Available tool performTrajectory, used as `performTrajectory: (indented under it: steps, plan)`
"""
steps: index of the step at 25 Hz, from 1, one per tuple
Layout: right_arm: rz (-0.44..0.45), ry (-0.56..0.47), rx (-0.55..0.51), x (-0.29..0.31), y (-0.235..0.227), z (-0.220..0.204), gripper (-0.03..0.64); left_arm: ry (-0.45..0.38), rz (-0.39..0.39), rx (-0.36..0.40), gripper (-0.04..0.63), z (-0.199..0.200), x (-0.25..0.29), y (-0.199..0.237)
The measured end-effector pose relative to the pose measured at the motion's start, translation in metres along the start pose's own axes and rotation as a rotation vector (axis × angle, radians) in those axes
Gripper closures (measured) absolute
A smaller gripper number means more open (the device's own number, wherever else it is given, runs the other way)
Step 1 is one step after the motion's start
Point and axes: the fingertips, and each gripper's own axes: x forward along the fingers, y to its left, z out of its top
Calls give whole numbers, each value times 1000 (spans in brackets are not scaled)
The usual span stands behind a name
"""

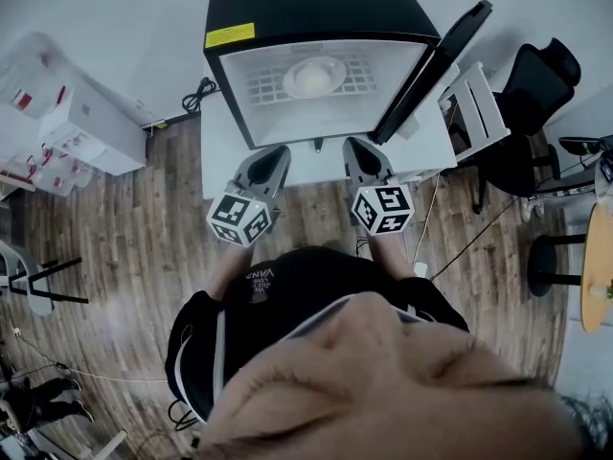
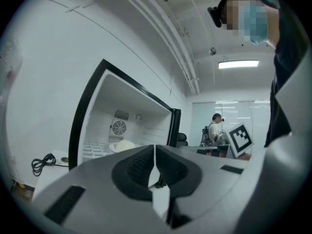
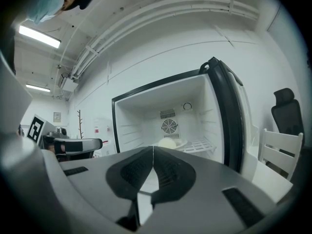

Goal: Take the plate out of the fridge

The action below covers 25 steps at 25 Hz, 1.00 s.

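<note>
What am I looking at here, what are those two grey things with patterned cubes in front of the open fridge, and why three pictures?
There is no robot. A person wears a camera on the head and holds a claw in each hand. The head view looks down: the left claw and right claw point at a small fridge whose door stands open. The other two pictures come from a camera riding on each claw, looking along its jaws. Both claws are shut and hold nothing. A pale plate lies on the wire shelf inside, untouched. The cubes are part of the claws.
</note>
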Motion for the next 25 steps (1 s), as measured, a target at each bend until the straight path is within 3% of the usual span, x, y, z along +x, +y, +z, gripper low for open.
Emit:
performTrajectory:
  steps: [10,25]
  plan:
    - [-17,10,6,12,-11,0,604,7,0,-15,571,-2,10,9]
    - [38,8,-12,55,-39,17,604,-13,53,-14,571,8,51,33]
